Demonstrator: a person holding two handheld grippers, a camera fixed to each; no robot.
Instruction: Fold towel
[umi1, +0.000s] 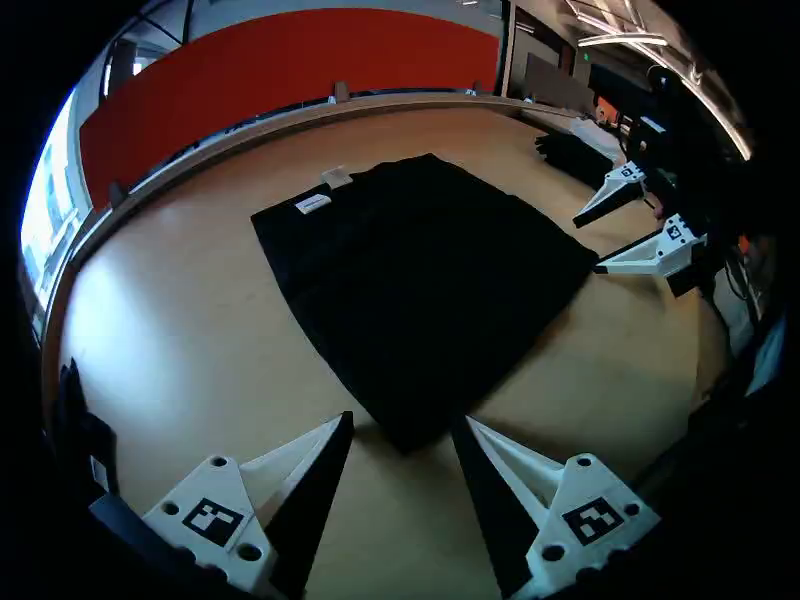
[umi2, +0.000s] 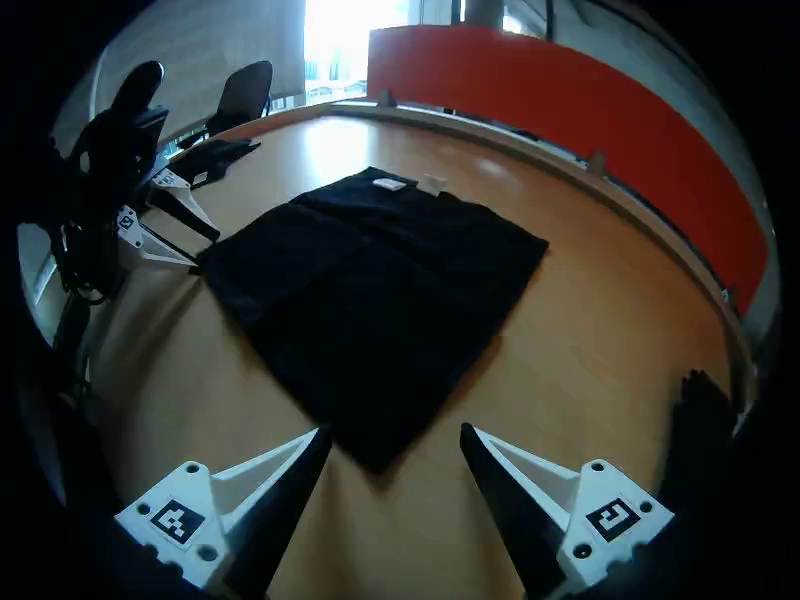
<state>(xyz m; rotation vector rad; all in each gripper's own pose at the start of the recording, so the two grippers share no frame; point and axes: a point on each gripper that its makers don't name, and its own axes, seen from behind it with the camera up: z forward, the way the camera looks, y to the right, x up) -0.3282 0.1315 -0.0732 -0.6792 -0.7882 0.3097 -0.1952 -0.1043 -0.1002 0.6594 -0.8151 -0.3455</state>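
Left gripper (umi1: 401, 420): the white wedge fingers with black inner faces are spread wide in the left gripper view and nothing is pinched. One corner of the flat black fabric towel (umi1: 430, 280) is seen in the gap between them; contact cannot be told. Right gripper (umi2: 395, 430): it is likewise spread in the right gripper view with nothing gripped, and another towel corner is framed between its fingers. The towel is laid out flat on the light wooden table (umi1: 180, 330), roughly centred, with creases visible across it. Two small white label tags (umi1: 313, 203) are seen at its far edge. In each view the other gripper is seen farther off, at a side corner of the towel, fingers apart and tips just beside the fabric edge. Beyond the table's curved far rim, a red partition panel (umi1: 290, 70) is set upright. Two black office chairs (umi2: 245, 90) are seen in the right gripper view near a bright window.
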